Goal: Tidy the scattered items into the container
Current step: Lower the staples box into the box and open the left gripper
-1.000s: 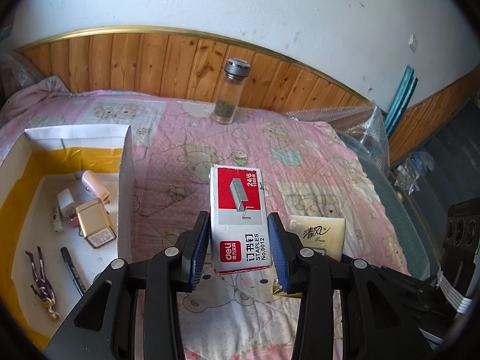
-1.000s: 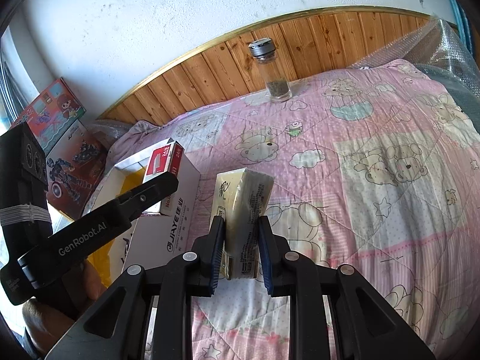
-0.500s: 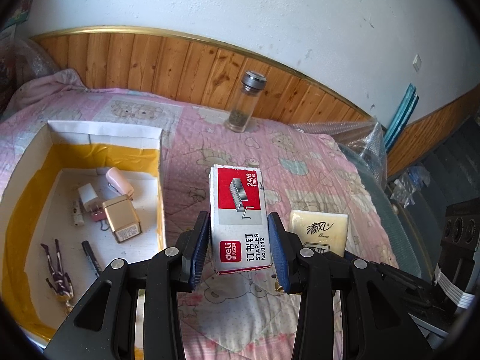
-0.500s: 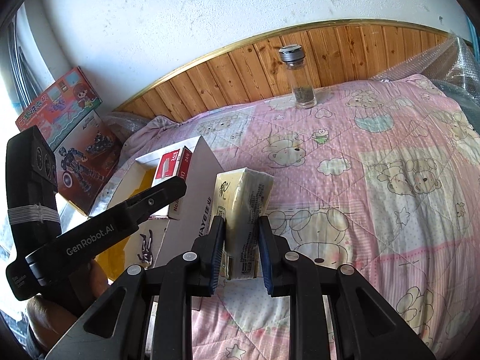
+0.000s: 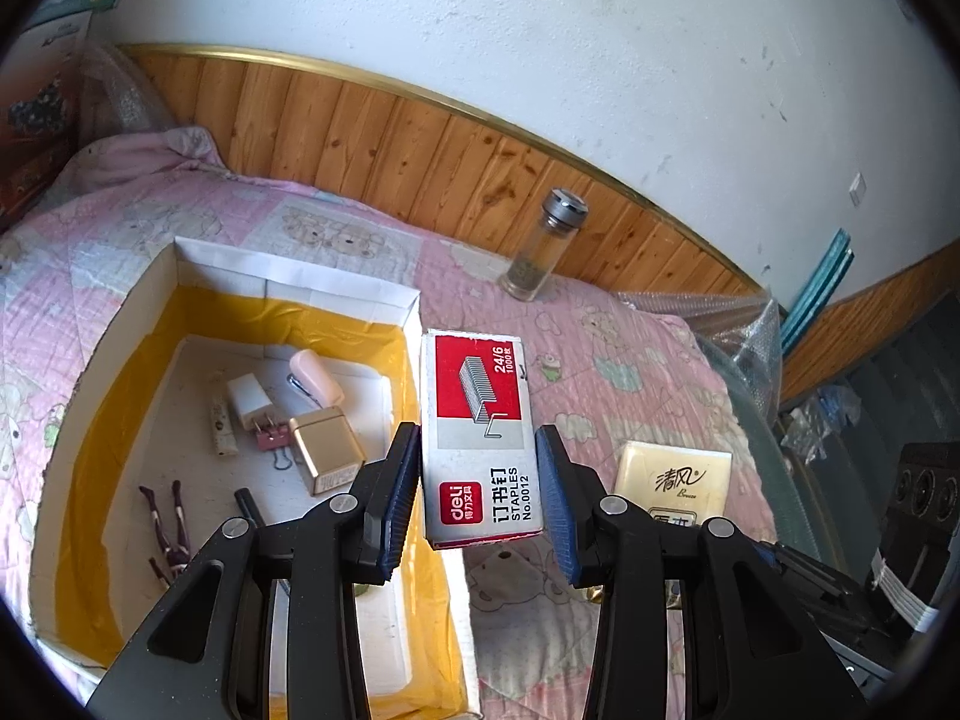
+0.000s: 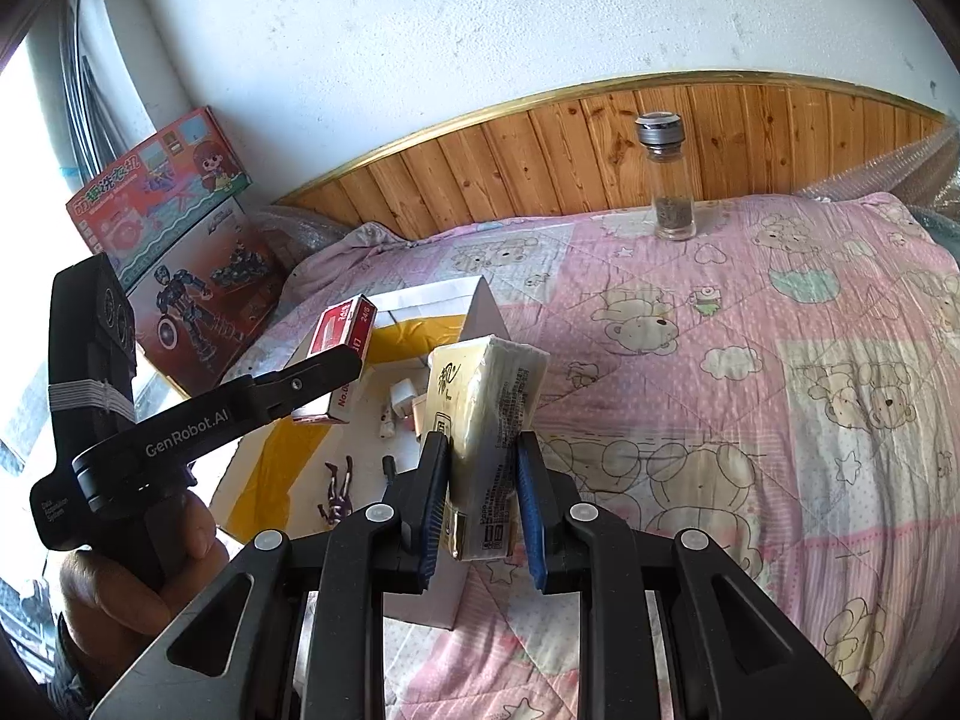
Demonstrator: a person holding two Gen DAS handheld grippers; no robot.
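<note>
- Pink quilt [image 6: 750, 360] with bears covers the bed; wooden panelling [image 5: 420, 144] lines the white wall.
- Left hand-held gripper [image 5: 477, 498] clamps a staples box [image 5: 480, 438] beside the open container [image 5: 96, 384].
- Right hand-held gripper [image 6: 483, 510] clamps a tissue pack [image 6: 489, 420].

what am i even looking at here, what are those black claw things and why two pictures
Each black claw is a hand-held two-finger gripper; a person holds one in each hand, and a camera on each looks along its fingers. One picture is from the left gripper, clamped on a red staples box. The other is from the right gripper, clamped on a tissue pack. Below lie a pink quilt, an open box holding small items, and a glass bottle.
</note>
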